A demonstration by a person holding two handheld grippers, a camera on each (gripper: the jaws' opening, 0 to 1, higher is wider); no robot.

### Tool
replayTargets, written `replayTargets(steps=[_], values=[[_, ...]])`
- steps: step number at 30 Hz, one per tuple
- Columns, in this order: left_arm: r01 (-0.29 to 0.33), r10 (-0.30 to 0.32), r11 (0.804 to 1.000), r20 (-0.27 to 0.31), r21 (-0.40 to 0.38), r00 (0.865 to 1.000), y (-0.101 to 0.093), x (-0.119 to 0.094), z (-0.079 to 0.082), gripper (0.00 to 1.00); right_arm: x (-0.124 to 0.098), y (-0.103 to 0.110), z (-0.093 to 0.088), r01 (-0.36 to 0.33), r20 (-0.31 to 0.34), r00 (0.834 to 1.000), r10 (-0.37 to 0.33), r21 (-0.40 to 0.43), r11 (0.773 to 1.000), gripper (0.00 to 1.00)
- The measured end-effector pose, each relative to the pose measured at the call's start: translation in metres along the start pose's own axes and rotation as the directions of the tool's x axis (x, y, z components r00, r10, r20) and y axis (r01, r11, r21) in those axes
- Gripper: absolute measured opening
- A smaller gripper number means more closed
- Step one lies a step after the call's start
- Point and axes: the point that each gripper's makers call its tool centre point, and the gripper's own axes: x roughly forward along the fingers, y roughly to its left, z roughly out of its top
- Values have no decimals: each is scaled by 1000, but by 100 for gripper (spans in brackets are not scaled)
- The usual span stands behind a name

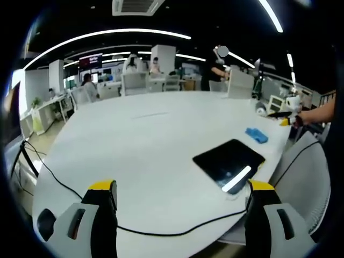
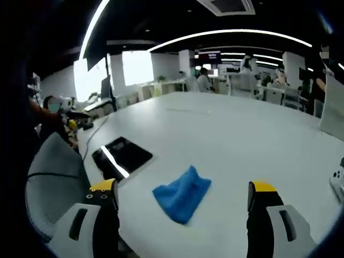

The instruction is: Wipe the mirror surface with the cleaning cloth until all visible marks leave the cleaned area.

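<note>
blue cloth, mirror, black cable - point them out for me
blue cloth (image 2: pixel 181 200), right gripper view, middle of its crumpled top
mirror (image 1: pixel 228 159), left gripper view, centre of its dark face
black cable (image 1: pixel 161 234), left gripper view, stretch between the jaws

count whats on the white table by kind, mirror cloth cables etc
mirror: 1
blue cleaning cloth: 1
black cable across the table: 1
total: 3

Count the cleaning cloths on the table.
1. The blue cloth lies crumpled on the white table, beside the dark mirror near the table's edge, ahead of the open right gripper. No others visible.
</note>
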Motion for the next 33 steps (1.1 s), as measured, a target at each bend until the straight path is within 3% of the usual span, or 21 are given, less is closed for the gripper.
replayTargets(steps=[4, 7, 21, 33], values=[[-5, 5, 1000, 6, -3, 1000, 2, 0, 1, 100, 2, 6, -15, -7, -72, 997, 8, 8, 1000, 100], [-8, 8, 1000, 10, -10, 1000, 3, 3, 4, 100, 4, 15, -12, -21, -51, 998, 21, 7, 1000, 100], [-1, 1, 1000, 29, -14, 1000, -4, 10, 12, 100, 17, 35, -13, -41, -71, 997, 42, 19, 999, 100], [14, -14, 1000, 25, -1, 1000, -5, 11, 15, 100, 16, 29, -16, -28, -73, 997, 30, 30, 999, 100]])
